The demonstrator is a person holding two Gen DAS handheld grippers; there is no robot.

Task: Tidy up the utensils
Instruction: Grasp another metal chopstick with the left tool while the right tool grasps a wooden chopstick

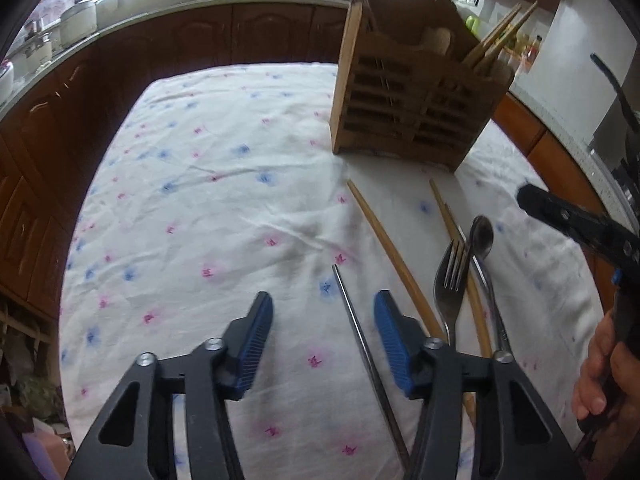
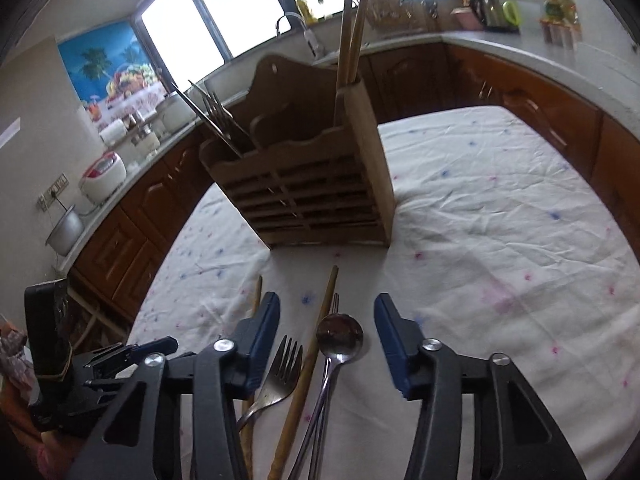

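A wooden utensil holder [image 1: 416,96] [image 2: 308,184] stands on the flowered tablecloth, with wooden chopsticks [image 2: 352,36] in one end and metal utensils [image 2: 216,116] in the other. Loose on the cloth lie a metal chopstick [image 1: 360,340], two wooden chopsticks [image 1: 388,248] [image 2: 308,364], a fork [image 1: 450,284] [image 2: 280,376] and a spoon [image 1: 482,240] [image 2: 339,338]. My left gripper [image 1: 323,312] is open, low over the metal chopstick. My right gripper [image 2: 327,312] is open above the fork and spoon; it also shows at the right edge of the left wrist view [image 1: 560,216].
The table [image 2: 500,220] is covered with a white cloth. Brown cabinets [image 1: 248,36] and a countertop with pots and appliances [image 2: 104,176] surround it. A sink and windows are at the back.
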